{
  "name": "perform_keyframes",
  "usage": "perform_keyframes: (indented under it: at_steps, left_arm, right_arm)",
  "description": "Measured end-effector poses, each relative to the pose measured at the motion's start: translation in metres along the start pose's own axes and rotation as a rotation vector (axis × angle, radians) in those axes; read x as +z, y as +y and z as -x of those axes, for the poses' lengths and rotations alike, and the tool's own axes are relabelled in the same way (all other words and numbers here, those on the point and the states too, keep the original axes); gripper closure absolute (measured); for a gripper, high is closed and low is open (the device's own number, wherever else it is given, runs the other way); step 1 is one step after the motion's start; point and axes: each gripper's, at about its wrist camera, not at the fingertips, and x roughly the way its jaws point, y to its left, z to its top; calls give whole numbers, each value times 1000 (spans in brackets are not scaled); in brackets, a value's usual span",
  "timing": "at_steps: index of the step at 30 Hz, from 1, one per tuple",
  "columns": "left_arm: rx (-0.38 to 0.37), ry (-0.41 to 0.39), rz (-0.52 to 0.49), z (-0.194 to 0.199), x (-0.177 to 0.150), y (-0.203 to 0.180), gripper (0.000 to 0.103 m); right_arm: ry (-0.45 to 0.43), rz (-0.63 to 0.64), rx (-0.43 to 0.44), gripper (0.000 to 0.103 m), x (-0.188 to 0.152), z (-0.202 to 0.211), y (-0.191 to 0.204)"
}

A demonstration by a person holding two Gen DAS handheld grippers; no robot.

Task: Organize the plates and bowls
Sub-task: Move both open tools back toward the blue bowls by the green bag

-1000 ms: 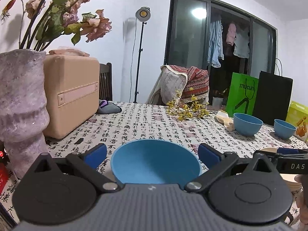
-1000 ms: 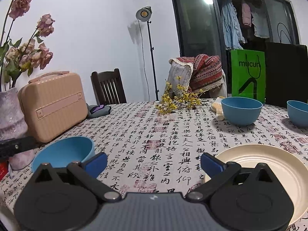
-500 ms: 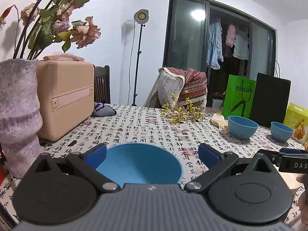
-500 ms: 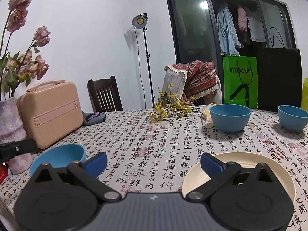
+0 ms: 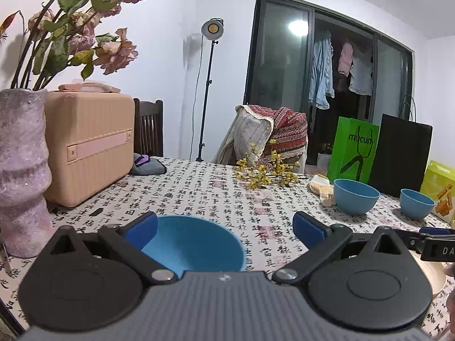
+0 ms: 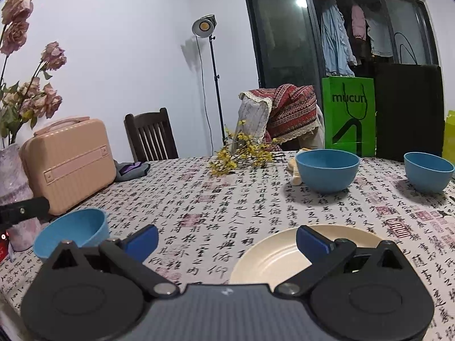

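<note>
My left gripper [image 5: 224,226] has its blue-padded fingers spread wide, nothing between the pads. Directly below and ahead of it sits the near blue bowl [image 5: 193,245], upright on the table; its left rim lies under the left pad, though I cannot tell if they touch. From the right wrist view that same bowl stands at the table's near left corner, beside the lilac vase [image 5: 21,170].

My right gripper [image 6: 227,240] is likewise spread apart and holds nothing. Its right pad hangs over the cream plate [image 6: 273,258], which lies flat on the patterned tablecloth [image 6: 216,199]; contact unclear. The left pad is over bare cloth. The plate and the near bowl are well apart.

Farther out on the right side stand two more blue bowls, both upright: a larger bowl [image 6: 327,170] and a smaller bowl [image 6: 428,172], apart from each other. A sprig of yellow flowers [image 6: 241,153] lies left of the larger bowl. Behind them stand a green paper bag [image 6: 348,116] and a black bag [image 6: 409,110].

At the left edge, a peach hard case [image 5: 88,145] stands just beside the vase, which holds dried pink roses [image 5: 85,37]. A dark wooden chair [image 6: 150,136] and a lamp stand [image 6: 212,85] are beyond the table.
</note>
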Motion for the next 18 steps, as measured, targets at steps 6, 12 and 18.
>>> perform_keyframes:
  at_steps: [6,12,18]
  left_arm:
    - [-10,-20,-38,4,12,-22,0]
    - [-1,-37,-80,9,28,-45,0]
    - [-7,-24,-73,-3,46,-64,0]
  right_arm:
    - [-40,-9,-2,0,7,13,-15]
    - [-75,-8,-8,0,16,22,-29]
    - [-83,-12,-10,0,29,22,-43]
